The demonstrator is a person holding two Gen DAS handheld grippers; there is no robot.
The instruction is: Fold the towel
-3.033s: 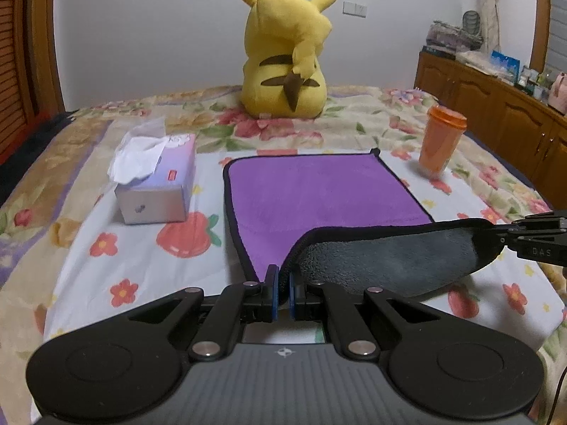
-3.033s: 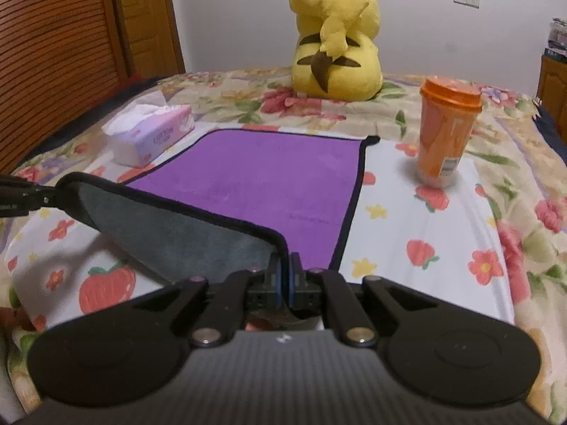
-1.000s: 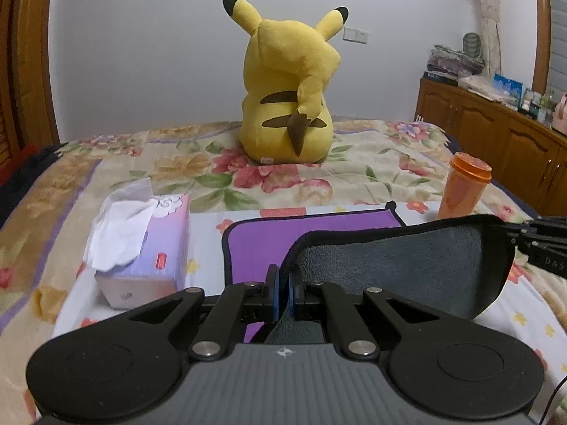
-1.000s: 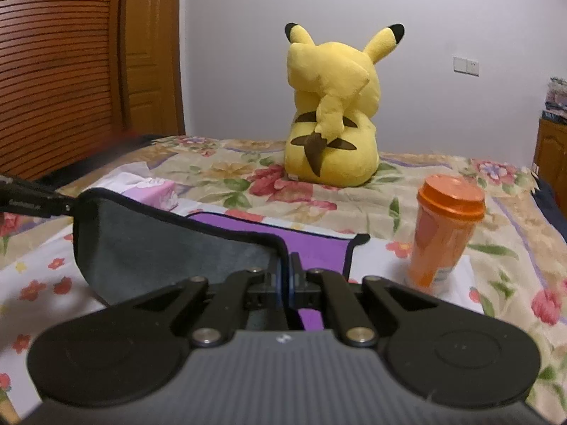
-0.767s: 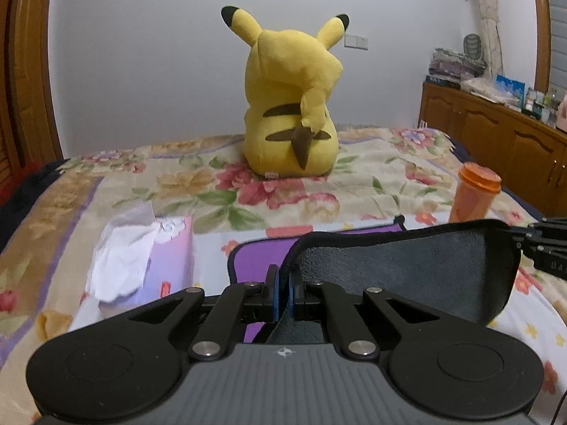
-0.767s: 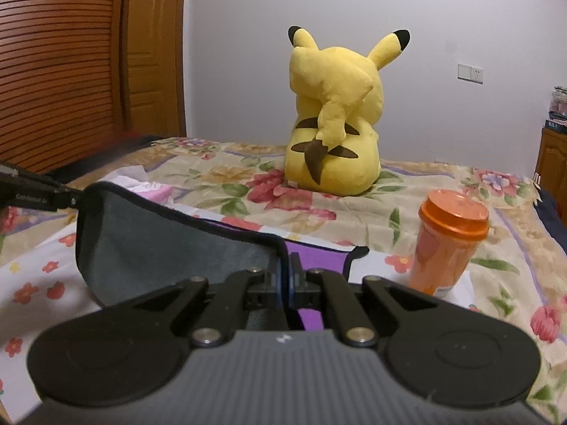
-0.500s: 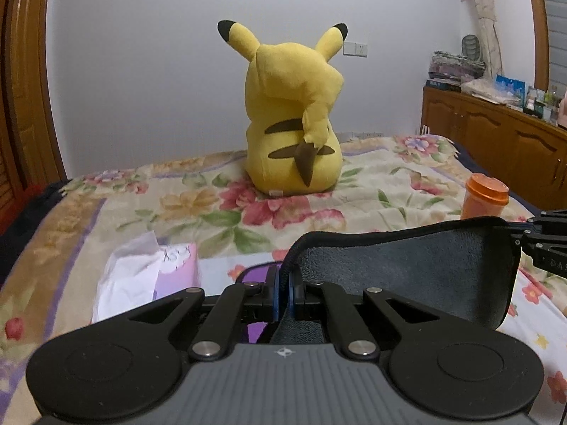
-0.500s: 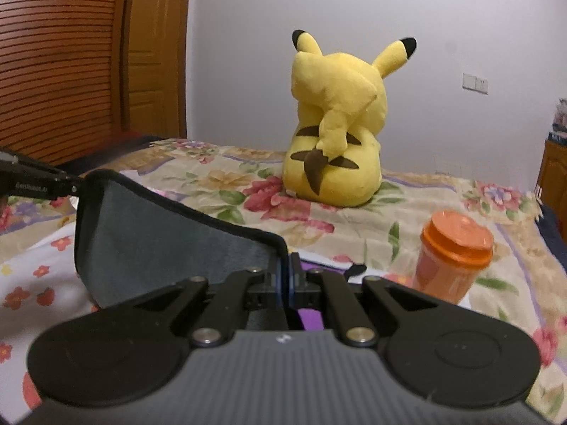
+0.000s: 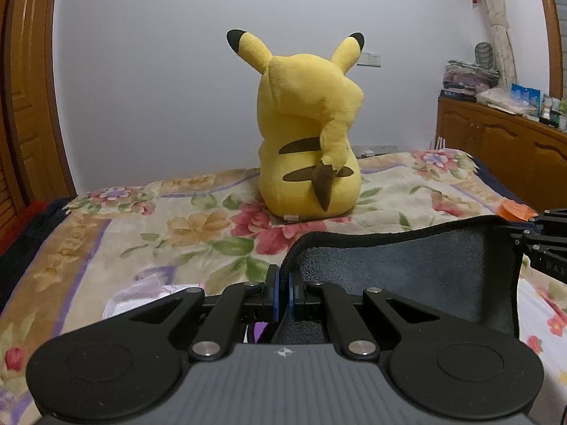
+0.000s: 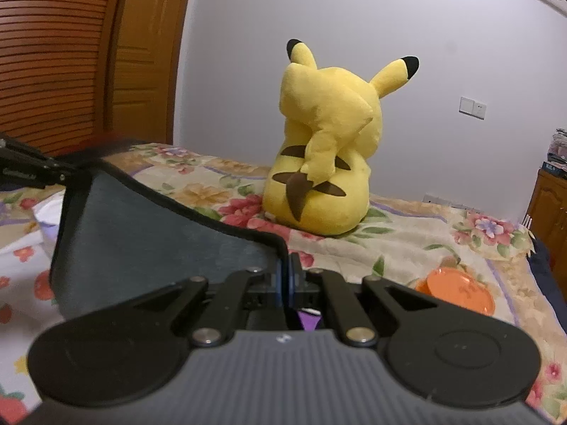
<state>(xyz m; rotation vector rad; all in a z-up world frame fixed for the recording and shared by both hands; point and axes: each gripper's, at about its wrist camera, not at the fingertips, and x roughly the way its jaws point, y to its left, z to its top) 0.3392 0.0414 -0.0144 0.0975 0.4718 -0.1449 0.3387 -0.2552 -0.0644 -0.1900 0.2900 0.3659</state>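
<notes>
The towel (image 9: 407, 269) is purple on one side and grey on the other, with a black hem. Its near edge hangs lifted between my two grippers, grey side toward the cameras (image 10: 149, 244). My left gripper (image 9: 283, 294) is shut on the towel's left corner. My right gripper (image 10: 285, 279) is shut on the right corner, and it also shows at the right edge of the left wrist view (image 9: 542, 237). The left gripper shows at the left edge of the right wrist view (image 10: 32, 170). A sliver of purple (image 10: 310, 318) shows under the right jaws. The rest of the towel is hidden.
A yellow Pikachu plush (image 9: 308, 141) sits on the floral bedspread (image 9: 184, 219) ahead. An orange lidded cup (image 10: 455, 288) stands at the right. A tissue box (image 9: 149, 290) lies at the left, partly hidden. Wooden cabinets (image 9: 503, 156) line the right wall.
Both grippers have carried the towel's near edge up and forward toward the plush. The purple surface on the bed has dropped out of sight below the grippers.
</notes>
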